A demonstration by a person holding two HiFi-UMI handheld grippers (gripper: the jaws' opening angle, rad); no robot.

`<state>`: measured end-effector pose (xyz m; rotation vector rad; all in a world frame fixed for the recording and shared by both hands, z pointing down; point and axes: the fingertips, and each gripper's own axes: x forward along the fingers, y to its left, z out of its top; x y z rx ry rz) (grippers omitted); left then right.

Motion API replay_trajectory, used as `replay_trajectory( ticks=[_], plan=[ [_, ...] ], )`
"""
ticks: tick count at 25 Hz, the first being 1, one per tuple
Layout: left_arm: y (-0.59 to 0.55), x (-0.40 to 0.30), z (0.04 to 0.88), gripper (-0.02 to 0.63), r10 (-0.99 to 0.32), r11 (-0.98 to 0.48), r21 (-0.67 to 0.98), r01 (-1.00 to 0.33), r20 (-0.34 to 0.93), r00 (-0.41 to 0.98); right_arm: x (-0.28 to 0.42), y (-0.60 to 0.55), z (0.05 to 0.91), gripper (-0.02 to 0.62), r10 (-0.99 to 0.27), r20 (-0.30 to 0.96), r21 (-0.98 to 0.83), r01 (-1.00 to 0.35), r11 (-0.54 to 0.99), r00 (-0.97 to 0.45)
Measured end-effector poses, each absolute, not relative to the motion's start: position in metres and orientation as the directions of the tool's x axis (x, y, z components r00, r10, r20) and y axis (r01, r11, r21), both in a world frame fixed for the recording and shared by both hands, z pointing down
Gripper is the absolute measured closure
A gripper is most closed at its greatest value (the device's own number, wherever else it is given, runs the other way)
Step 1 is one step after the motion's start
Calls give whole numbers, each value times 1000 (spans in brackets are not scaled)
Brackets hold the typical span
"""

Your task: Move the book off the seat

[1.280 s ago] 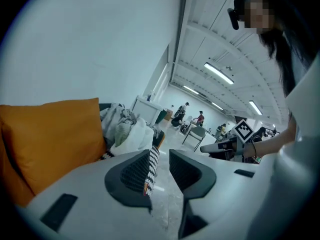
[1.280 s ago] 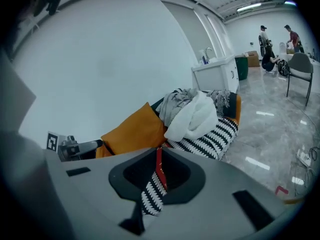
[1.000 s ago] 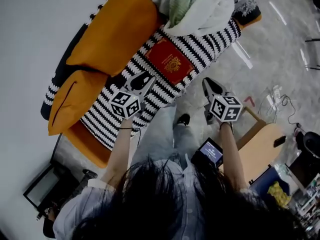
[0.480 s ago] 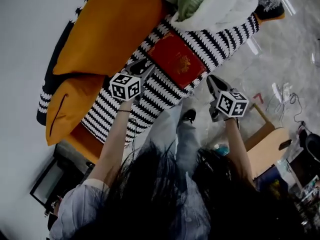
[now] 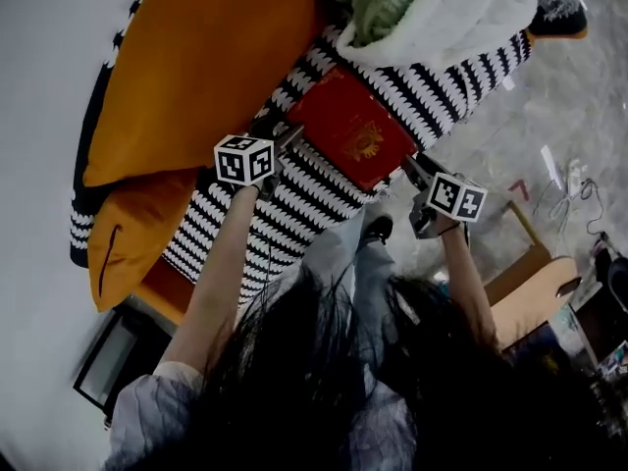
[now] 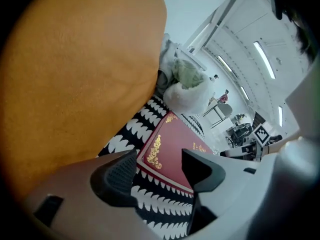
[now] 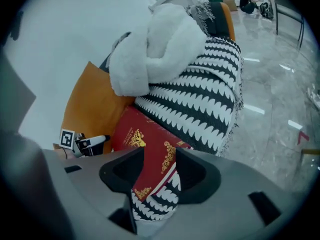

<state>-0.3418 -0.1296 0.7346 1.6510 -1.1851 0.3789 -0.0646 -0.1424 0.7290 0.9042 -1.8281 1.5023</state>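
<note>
Pre-grasp stage. The red hardcover book with gold ornaments [image 5: 351, 137] lies flat on the black-and-white zigzag knit throw [image 5: 294, 204] that covers the seat, near the front edge. It hasn't been lifted yet.

- **Left hand-held gripper [image 5: 286, 136]:** at the book's left corner. Its jaws have just been opening and are now released. In the left gripper view the corner shows in the gap ahead of the pads, with no contact.
- **Right hand-held gripper [image 5: 411, 166]:** at the opposite corner, by the seat edge. Its jaws have also just been opening and are released. The right gripper view has the book corner and a fold of throw between the pads, nothing pinched as far as I can see.

Next, my read: slide each pair of jaws over its corner, taking the cover only. Then clench both, lift level and carry clear of the seat.

Risk: catching the throw along with the book, mainly on the right.

Around:
- The big orange cushion [image 5: 196, 57] is just beside the left hand-held gripper and crowds it.
- The white fluffy blanket pile [image 5: 442, 18] sits just past the book's far end.
- The grey floor [image 5: 559, 96] lies off the seat's front.
</note>
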Motion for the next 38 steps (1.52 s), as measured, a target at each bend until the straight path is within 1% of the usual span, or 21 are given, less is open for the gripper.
replay_trajectory(
  ticks=[5,8,11,13,15,22,28,30,33,36,38],
  plan=[
    [-139,-339,759,325,-492,-23,576,-817,705,511,-71,-143,752,393,-151,809,-564,-822,77,-569],
    [-142,-331,765,324,-467,-44,604,-796,692,551,-64,-145,756,394,-152,824,-548,-836,28,-546],
    [-146,-332,768,324,-470,-37,639,-768,667,578,-66,-150,756,394,-168,834,-534,-845,-5,-526],
    [-146,-334,769,324,-486,-13,662,-750,651,583,-69,-150,755,394,-188,840,-520,-854,-18,-508],
    [-143,-335,770,324,-498,1,674,-739,641,584,-70,-148,754,394,-216,848,-507,-860,-62,-484],
    [-147,-334,774,321,-473,-29,677,-735,638,607,-68,-153,746,393,-282,865,-472,-863,-179,-415],
    [-144,-337,772,321,-499,18,689,-725,634,590,-53,-156,735,393,-330,873,-450,-851,-269,-358],
    [-142,-338,770,321,-505,21,692,-721,630,590,-50,-152,741,389,-302,881,-446,-853,-271,-365],
    [-142,-338,772,317,-509,15,698,-716,622,595,-53,-144,759,379,-237,893,-430,-879,-204,-382],
    [-144,-336,773,314,-505,3,699,-715,618,602,-62,-148,764,380,-245,857,-504,-838,-211,-454],
    [-145,-336,775,314,-505,-6,698,-716,616,605,-67,-149,765,396,-263,835,-539,-814,-214,-484]
  ],
)
